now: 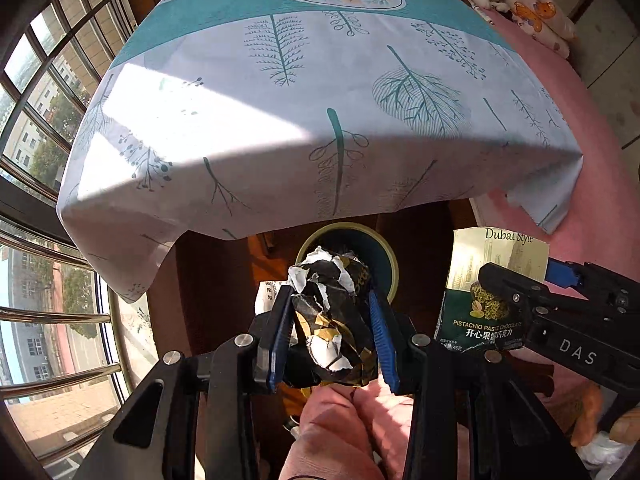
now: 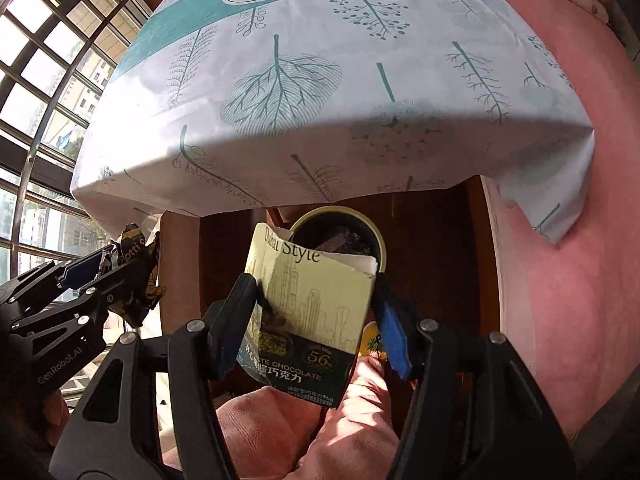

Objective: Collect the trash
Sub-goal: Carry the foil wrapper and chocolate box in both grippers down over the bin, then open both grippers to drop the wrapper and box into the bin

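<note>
My left gripper is shut on a crumpled black, white and gold wrapper, held just above a round dark bin with a yellow-green rim under the table edge. My right gripper is shut on a torn pistachio chocolate box, cream above and dark green below, with the same bin right behind its top edge. Dark scraps lie in the bin. From the left wrist view the right gripper holds the chocolate box to the right. The left gripper with the wrapper appears at the left of the right wrist view.
A table under a white and teal leaf-print cloth overhangs the bin. A pink bed cover runs along the right, with soft toys at its far end. Barred windows and rails close the left side. Pink-trousered knees sit below the grippers.
</note>
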`<state>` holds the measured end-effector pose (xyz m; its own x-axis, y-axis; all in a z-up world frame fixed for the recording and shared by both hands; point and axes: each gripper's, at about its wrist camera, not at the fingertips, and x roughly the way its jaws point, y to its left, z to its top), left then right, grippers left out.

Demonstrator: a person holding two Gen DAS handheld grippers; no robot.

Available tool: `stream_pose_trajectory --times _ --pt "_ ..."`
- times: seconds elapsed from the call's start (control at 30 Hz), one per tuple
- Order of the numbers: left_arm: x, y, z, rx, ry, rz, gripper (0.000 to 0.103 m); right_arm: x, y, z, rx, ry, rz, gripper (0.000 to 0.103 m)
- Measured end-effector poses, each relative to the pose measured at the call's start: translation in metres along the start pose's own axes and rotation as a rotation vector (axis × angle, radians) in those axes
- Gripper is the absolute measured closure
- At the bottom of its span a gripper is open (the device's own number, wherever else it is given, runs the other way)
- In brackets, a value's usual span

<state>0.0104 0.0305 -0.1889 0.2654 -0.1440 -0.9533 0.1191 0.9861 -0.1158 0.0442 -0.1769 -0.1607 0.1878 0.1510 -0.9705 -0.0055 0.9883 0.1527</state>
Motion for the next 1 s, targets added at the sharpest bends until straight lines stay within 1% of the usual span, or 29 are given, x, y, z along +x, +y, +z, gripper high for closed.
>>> stream_pose_trajectory --times 0.17,0.27,0.4,0.5,0.53,0.6,0.63,0.67,0.73,0.77,0.83,0.9,1.0 --pt "0.068 -0.01 -0.018 -0.018 0.043 0.001 0.066 0.075 -0.025 -0.016 0.023 0.021 -0.016 0.047" --pt "0.121 -0.016 -0.024 -0.017 0.06 0.009 0.066 0.126 -0.039 -0.021 0.022 0.034 -0.021 0.047" --pt "0.19 -0.02 -0.03 -0.004 0.085 0.0 0.065 0.196 -0.055 -0.02 0.015 0.049 -0.029 0.046" --pt "0.236 -0.019 -0.036 0.008 0.089 -0.004 0.064 0.244 -0.066 -0.019 0.014 0.062 -0.01 0.045" --pt "0.248 -0.017 -0.038 0.01 0.092 -0.011 0.062 0.259 -0.069 -0.019 0.01 0.071 -0.002 0.045" --pt "0.27 -0.015 -0.039 0.019 0.097 -0.012 0.054 0.288 -0.075 -0.016 0.013 0.101 0.026 0.045" --pt "0.28 -0.013 -0.04 0.029 0.101 -0.004 0.042 0.302 -0.076 -0.017 0.013 0.122 0.034 0.045" --pt "0.286 -0.012 -0.042 0.038 0.095 0.015 0.032 0.314 -0.078 -0.018 0.012 0.135 0.034 0.044" --pt "0.297 -0.007 -0.041 0.044 0.089 0.043 0.025 0.333 -0.082 -0.018 0.017 0.147 0.036 0.038" --pt "0.303 -0.005 -0.039 0.039 0.102 0.051 0.022 0.339 -0.084 -0.02 0.022 0.148 0.037 0.037" --pt "0.311 -0.001 -0.03 0.025 0.125 0.074 0.022 0.346 -0.087 -0.023 0.031 0.147 0.038 0.036" --pt "0.311 0.002 -0.028 0.019 0.126 0.089 0.022 0.347 -0.09 -0.025 0.028 0.142 0.036 0.036" --pt "0.306 0.006 -0.025 0.012 0.116 0.093 0.022 0.342 -0.083 -0.025 0.019 0.138 0.03 0.036"
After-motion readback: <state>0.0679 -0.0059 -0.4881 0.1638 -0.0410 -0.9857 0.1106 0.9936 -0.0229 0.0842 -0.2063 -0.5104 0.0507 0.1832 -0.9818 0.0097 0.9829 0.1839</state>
